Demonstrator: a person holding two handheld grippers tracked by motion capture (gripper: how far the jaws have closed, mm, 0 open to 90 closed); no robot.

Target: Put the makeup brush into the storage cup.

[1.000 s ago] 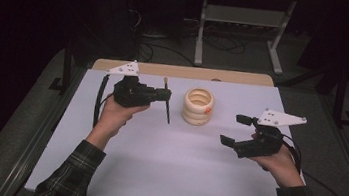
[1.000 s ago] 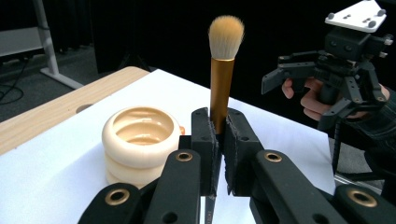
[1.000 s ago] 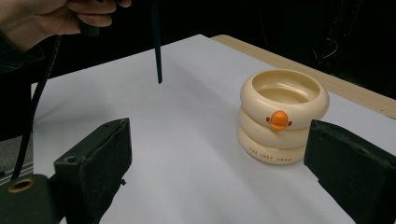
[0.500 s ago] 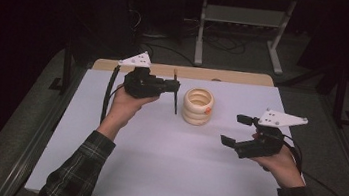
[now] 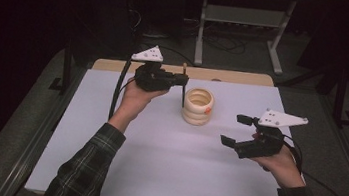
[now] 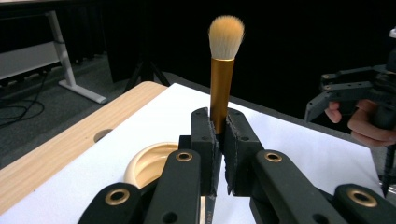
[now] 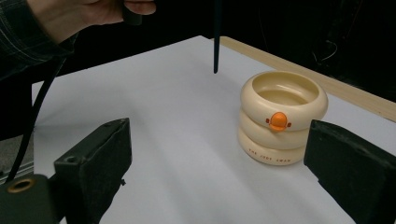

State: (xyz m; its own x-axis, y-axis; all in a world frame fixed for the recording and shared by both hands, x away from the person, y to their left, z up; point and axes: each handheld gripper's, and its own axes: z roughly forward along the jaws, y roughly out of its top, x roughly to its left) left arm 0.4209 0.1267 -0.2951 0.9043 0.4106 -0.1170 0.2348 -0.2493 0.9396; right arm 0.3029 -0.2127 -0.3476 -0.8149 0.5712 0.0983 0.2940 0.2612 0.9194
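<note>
The left gripper (image 5: pixel 180 80) is clamped on a makeup brush (image 6: pixel 222 70), its black pads pressed against the gold ferrule from both sides. The brush stands upright in the grip, with the pale orange bristles on top and the thin dark handle (image 7: pixel 216 37) hanging straight down below the jaws. From the high view the handle tip hangs above the white table cover (image 5: pixel 154 166), just beside the left wall of a cream holder (image 5: pixel 198 106) shaped like three stacked rings, not touching it. The holder's mouth is open and faces up; an orange dot sits on its front.

The right gripper (image 5: pixel 236 131) hovers low over the cover, well apart from the holder on its right, with its jaws spread wide and nothing between them. In its own view both pads frame the holder from a distance.

There is plenty of bare white cover in front of the holder and between the two hands. The holder sits near the far side, where a strip of the wooden tabletop (image 5: pixel 225 76) shows beyond the cover's edge. The left hand (image 5: pixel 134 98) is raised near that far edge, and a cable trails down from its gripper. Beyond the table stands the pale frame of another desk (image 5: pixel 242 20) on a dark floor.
</note>
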